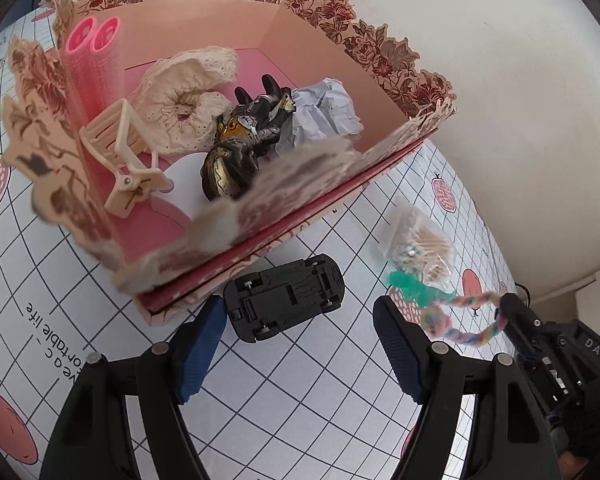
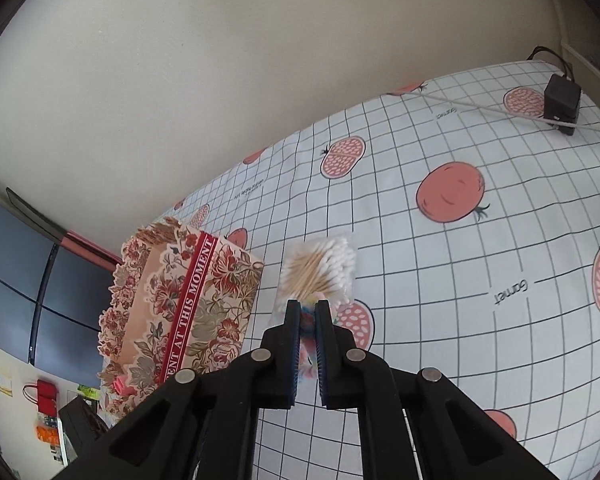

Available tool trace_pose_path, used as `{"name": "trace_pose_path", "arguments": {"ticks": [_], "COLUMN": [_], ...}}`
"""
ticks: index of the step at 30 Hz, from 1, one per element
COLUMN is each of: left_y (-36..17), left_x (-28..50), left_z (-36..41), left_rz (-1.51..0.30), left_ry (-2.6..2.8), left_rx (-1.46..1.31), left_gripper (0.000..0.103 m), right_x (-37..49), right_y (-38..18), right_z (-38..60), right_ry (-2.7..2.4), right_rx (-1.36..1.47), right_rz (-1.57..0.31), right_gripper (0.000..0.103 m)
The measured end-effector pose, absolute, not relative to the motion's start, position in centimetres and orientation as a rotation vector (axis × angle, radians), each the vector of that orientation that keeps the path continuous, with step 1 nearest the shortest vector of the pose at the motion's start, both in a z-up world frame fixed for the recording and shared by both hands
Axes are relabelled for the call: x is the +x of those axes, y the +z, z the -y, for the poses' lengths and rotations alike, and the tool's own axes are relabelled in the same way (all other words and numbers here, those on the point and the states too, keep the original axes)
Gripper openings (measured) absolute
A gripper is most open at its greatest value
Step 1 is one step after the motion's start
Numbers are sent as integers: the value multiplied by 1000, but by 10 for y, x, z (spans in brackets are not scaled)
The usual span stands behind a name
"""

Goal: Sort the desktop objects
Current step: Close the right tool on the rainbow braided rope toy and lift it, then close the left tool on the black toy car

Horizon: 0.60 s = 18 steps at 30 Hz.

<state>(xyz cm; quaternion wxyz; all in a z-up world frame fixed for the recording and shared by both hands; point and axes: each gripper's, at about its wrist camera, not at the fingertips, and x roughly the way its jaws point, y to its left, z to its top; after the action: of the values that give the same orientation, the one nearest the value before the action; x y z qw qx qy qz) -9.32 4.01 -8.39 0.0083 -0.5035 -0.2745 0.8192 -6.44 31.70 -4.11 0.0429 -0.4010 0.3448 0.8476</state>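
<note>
A floral pink box (image 1: 312,40) holds pink rollers (image 1: 96,52), a cream clip (image 1: 120,152), a lace scrunchie (image 1: 180,104), a black-gold figurine (image 1: 240,136) and crumpled paper (image 1: 324,112). A black toy car (image 1: 286,296) lies upside down on the cloth just in front of the box, between the fingers of my open left gripper (image 1: 300,344). My right gripper (image 1: 508,316) is shut on a pastel braided rope (image 1: 464,320) with a green tassel; the rope shows between its pads in the right wrist view (image 2: 307,328). A bag of cotton swabs (image 2: 320,268) lies just beyond it.
The table wears a white grid cloth (image 2: 460,264) with fruit prints. The box also shows in the right wrist view (image 2: 180,300) at left. A black adapter (image 2: 562,102) with cable lies at the far right corner. A wall stands behind the table.
</note>
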Motion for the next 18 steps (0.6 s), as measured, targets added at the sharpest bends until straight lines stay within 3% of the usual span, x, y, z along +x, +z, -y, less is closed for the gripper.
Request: {"name": "trace_pose_path", "arguments": {"ticks": [7,18], "left_y": [-86,-85], "left_x": [-98,-109], "left_z": [-44,-56], "left_rz": [812,666], "left_ry": [2579,2627], "left_rx": [-1580,-1551], "left_gripper": [76,76], "right_x": [-55,-63], "right_y": [-18,-32], "right_z": [-324,-319], "right_ry": [2635,2615], "right_rx": [-1157,-1226], "right_rz": [-1057,-1039], "right_gripper": [8,8]}}
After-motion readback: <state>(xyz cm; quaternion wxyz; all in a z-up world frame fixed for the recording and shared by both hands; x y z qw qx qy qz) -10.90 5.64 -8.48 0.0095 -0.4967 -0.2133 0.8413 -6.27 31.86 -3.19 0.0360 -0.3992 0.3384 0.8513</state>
